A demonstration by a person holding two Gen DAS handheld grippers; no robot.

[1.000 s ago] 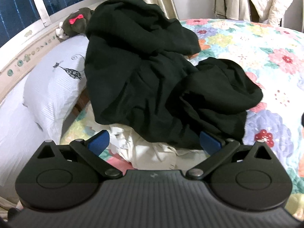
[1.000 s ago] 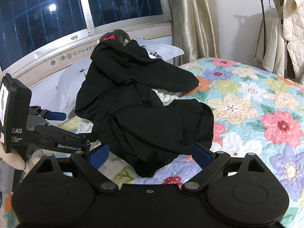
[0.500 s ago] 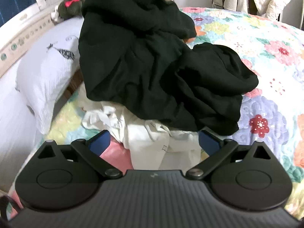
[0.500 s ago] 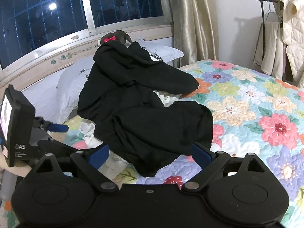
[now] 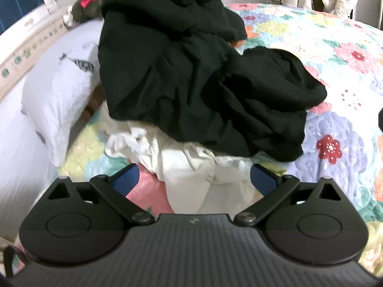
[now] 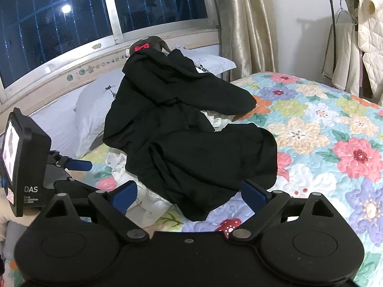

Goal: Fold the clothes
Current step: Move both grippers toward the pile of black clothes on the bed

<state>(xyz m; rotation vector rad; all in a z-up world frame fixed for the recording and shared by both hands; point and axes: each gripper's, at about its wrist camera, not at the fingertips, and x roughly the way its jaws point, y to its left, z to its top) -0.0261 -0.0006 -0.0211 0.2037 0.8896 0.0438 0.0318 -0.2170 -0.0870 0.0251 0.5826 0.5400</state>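
A crumpled black garment [image 5: 191, 83] [image 6: 191, 143] lies heaped on the floral quilt, partly over the pillows. Under its near edge sticks out a white garment [image 5: 191, 167] [image 6: 148, 203]. My left gripper [image 5: 194, 179] is open, its blue pads on either side of the white garment's near end, not closed on it. My right gripper [image 6: 189, 191] is open too, just short of the black garment's near hem. The left gripper's body with its small screen [image 6: 24, 162] shows at the left of the right wrist view.
The floral quilt [image 6: 323, 143] [image 5: 335, 47] covers the bed to the right. White pillows [image 5: 55, 88] [image 6: 95, 105] and a dark plush toy with a red bow [image 6: 146, 45] lie by the window. A clothes rack with pale garments [image 6: 359, 47] stands at the far right.
My left gripper has drawn back and down from the black garment, so the white garment now fills the space between its pads. The right gripper has barely moved.
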